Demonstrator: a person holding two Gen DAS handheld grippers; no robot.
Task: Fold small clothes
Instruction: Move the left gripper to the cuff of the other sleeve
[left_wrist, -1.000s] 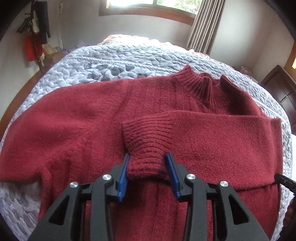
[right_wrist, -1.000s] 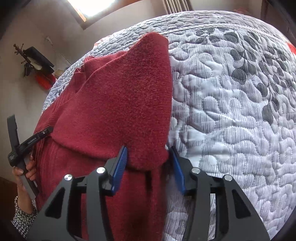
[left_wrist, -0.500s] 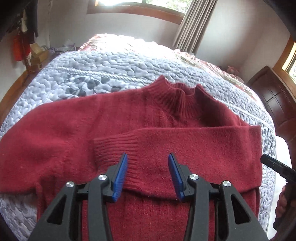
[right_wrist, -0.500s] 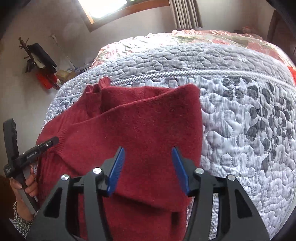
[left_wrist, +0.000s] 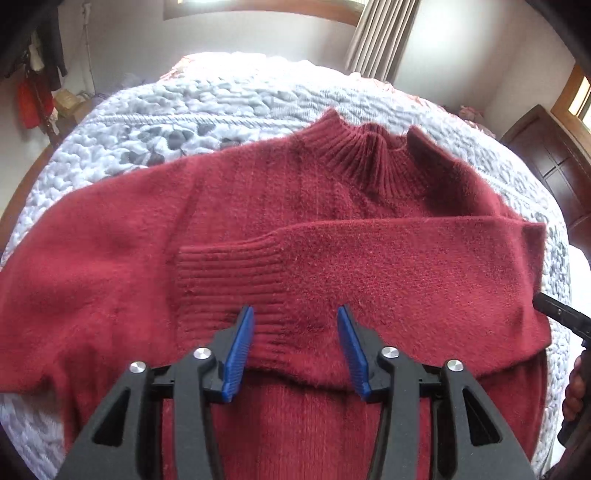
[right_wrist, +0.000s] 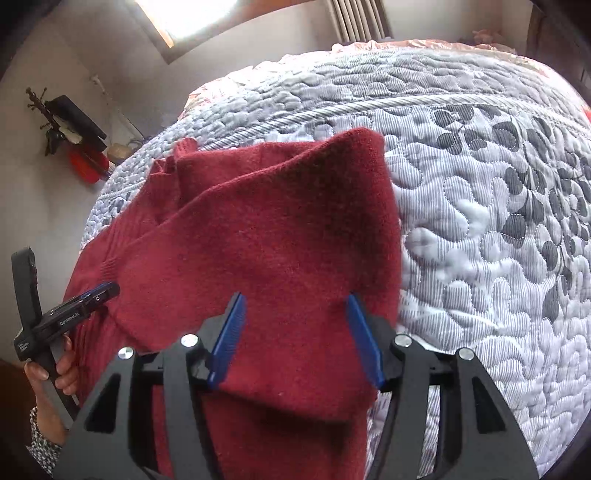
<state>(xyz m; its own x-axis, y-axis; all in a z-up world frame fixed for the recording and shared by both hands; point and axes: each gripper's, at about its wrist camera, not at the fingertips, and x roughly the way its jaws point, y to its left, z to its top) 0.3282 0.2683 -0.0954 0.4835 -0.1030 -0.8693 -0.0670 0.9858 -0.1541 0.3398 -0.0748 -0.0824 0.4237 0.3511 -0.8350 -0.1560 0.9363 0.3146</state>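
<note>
Both grippers, left (left_wrist: 295, 350) and right (right_wrist: 293, 339), are hanging open over the dark red knitted sweater (left_wrist: 258, 206) lying on the quilted grey bedspread (right_wrist: 480, 221); left sleeve (left_wrist: 92, 266) likely next, so pinch its cuff and lay it straight across

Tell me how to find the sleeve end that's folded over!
Find the big quilted bed with the red sweater spread on it. One sleeve lies across the chest; its ribbed cuff ends mid-chest, unlike the collar at the top.

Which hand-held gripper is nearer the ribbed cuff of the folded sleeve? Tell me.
Left. The left hand-held gripper hangs open right at the ribbed cuff. The right hand-held gripper, also open, sits over the fold at the sweater's far side.
</note>
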